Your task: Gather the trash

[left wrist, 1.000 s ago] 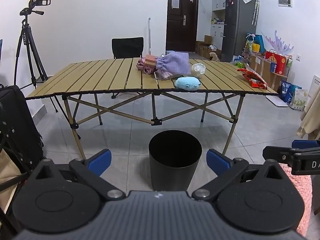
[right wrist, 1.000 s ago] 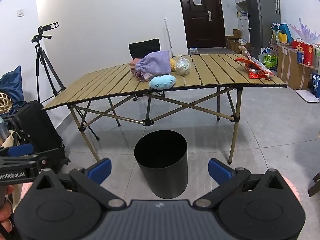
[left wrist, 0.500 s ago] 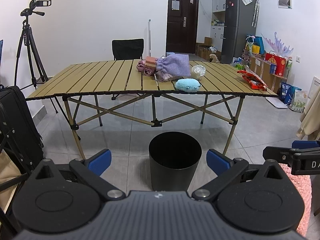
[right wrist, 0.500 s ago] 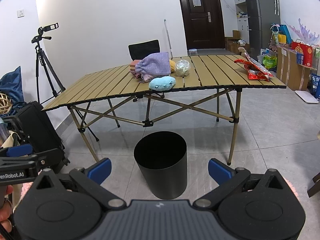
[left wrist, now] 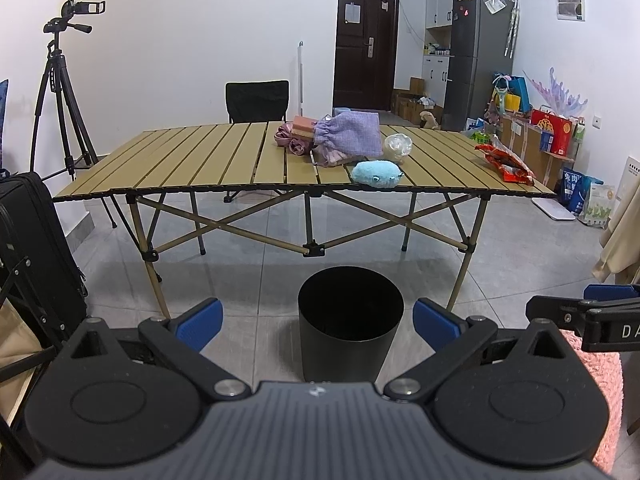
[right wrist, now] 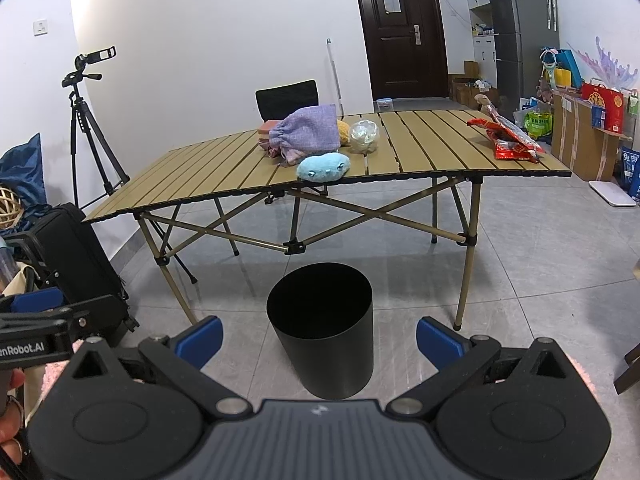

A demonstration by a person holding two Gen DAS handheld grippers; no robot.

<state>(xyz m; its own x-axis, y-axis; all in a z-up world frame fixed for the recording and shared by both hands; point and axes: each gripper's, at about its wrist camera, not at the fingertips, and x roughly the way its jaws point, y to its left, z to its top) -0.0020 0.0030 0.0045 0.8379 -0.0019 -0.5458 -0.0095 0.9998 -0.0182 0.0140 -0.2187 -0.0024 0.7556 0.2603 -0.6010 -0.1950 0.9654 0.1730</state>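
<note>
the left gripper [left wrist: 316, 322] hangs low with its blue-tipped jaws spread wide and nothing between them. straight ahead of it, on the floor and just beyond the fingertips, stands the black trash bin [left wrist: 350, 332], open-topped and showing only darkness inside. farther ahead and higher is the folding slat table [left wrist: 192, 168]. up and slightly right of this claw's centre line lie a purple drawstring pouch [left wrist: 352, 134], a light blue plush toy [left wrist: 378, 174] at the near edge, and a crumpled clear plastic wrapper [left wrist: 398, 146] just behind the toy.

far to the right on the tabletop lies the red snack wrapper [right wrist: 508, 140], well apart from the middle cluster, its long axis running away from the near edge toward the back of the table. the right gripper [right wrist: 319, 340] is also wide open and empty, with the bin dead ahead between its fingertips. from this claw the red wrapper lies up and to the right, the clear wrapper up and nearly centred.

judged from this, nothing is collected yet; both claws are well short of the table. the right hand is the nearer one for the red wrapper, and either could reach the clear one.
</note>
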